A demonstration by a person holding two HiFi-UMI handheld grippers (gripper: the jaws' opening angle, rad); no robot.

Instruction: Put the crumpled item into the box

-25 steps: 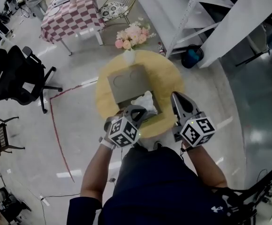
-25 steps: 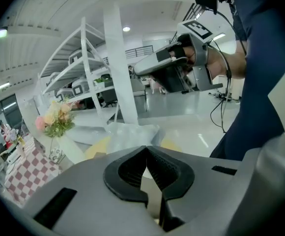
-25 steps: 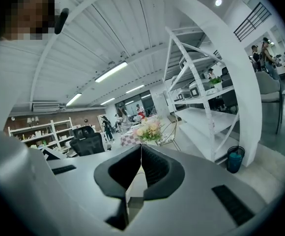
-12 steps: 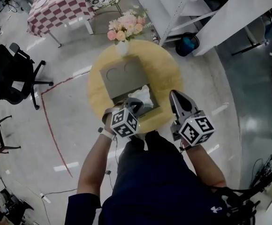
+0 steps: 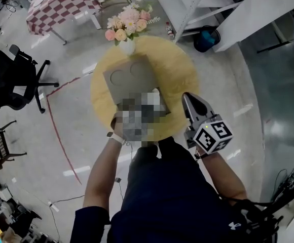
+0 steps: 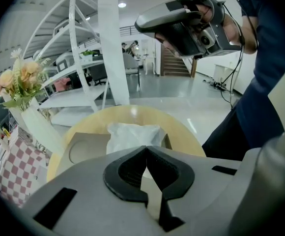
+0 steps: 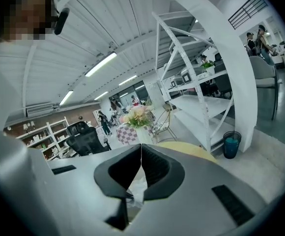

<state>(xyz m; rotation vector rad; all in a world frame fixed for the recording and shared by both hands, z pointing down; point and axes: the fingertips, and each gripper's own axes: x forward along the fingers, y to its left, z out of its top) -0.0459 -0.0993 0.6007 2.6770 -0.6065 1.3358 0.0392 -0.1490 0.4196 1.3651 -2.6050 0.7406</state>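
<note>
A white crumpled item [image 6: 132, 136] lies in the open cardboard box [image 6: 86, 146] on the round yellow table [image 5: 177, 75]. The box's flap [image 5: 129, 77] with two round marks lies flat toward the far side. My left gripper [image 6: 146, 152] is shut and empty, a little back from the crumpled item at the box's near edge; the head view does not show it clearly. My right gripper [image 5: 186, 96] is also shut and empty, and hangs over the table's near right edge beside the box. In the left gripper view, the right gripper [image 6: 182, 18] shows high up.
A white vase of pink flowers [image 5: 120, 32] stands at the table's far edge. Beyond are a checkered table [image 5: 61, 6], white shelving [image 5: 197, 4] and a teal bin [image 5: 208, 37]. A black office chair [image 5: 10, 80] is to the left. Red tape [image 5: 53, 130] marks the floor.
The head view has shifted, so the table sits higher in the picture. Both grippers keep about the same places by the box, and the crumpled item stays in it.
</note>
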